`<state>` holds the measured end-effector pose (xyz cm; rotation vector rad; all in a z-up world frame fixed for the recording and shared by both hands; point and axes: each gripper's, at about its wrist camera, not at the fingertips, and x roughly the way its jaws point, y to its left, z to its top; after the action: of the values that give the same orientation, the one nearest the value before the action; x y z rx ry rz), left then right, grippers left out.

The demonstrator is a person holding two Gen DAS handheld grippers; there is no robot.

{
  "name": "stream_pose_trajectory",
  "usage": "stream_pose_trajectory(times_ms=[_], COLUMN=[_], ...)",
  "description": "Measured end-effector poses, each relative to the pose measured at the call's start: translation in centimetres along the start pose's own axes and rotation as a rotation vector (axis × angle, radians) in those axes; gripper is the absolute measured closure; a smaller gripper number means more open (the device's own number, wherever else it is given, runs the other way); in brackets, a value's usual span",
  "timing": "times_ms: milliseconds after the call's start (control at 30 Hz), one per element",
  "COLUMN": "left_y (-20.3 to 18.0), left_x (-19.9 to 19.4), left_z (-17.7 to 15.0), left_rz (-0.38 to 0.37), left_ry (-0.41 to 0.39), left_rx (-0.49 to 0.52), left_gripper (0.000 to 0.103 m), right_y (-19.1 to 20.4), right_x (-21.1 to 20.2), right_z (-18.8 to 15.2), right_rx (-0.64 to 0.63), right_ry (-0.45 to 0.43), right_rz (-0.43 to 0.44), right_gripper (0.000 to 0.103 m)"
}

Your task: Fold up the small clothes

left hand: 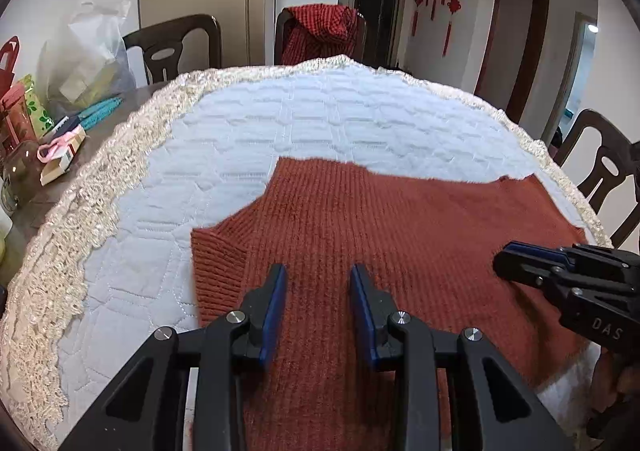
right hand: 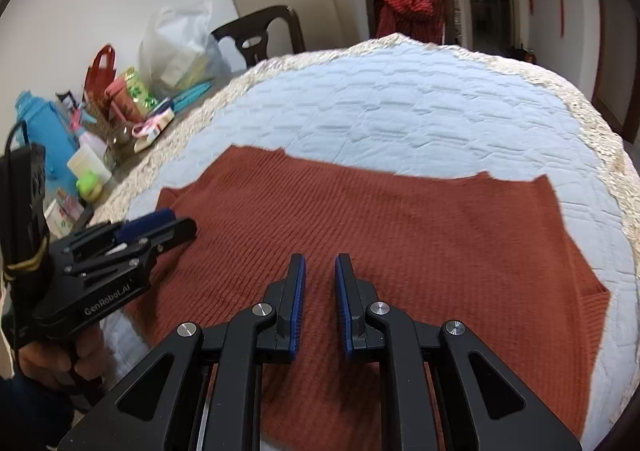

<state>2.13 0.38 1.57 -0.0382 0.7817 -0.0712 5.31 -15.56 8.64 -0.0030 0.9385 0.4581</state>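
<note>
Spread flat on a pale blue quilted cover [left hand: 304,123] with a cream lace fringe [left hand: 80,203], over the table: a rust-red ribbed knit sweater [left hand: 400,227], its long axis running left to right across both views; one short sleeve [left hand: 216,271] jutting left, the other reaching the right edge of the cover.

Poised directly above the knit, tilted down toward it — the left gripper [left hand: 319,271], jaws parted with only bare cloth showing in the gap, nothing clamped; closest to the left sleeve and its ribbed cuff. Alongside to the right, the right gripper [right hand: 320,263], jaws narrowly apart and likewise empty; hovering over the sweater's middle, well short of the far right sleeve [right hand: 576,299].

Likely next: a pinch on the near hem or a sleeve — left hand better placed for the left sleeve, the garment lying straight ahead of and below both pairs of jaws.

Soft, fuzzy, thick-ribbed wool-like cloth; apt to slump and drag on the quilting. Beyond: dark wooden chairs [left hand: 176,43], one draped with a red checked cloth [left hand: 320,31]; clutter and a plastic bag [left hand: 92,51] at far left.
</note>
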Motion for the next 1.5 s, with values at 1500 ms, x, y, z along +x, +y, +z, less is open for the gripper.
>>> stream_pose_trajectory(times_ms=[1500], left_y=[6.9], left_x=[1.2], left_z=[0.2], left_rz=[-0.199], left_ry=[0.064], left_rx=[-0.266], left_gripper=[0.047], right_y=[1.8], right_x=[-2.5], right_z=[-3.5], right_rx=[0.014], right_ry=[0.002], right_rz=[0.077], right_gripper=[0.087])
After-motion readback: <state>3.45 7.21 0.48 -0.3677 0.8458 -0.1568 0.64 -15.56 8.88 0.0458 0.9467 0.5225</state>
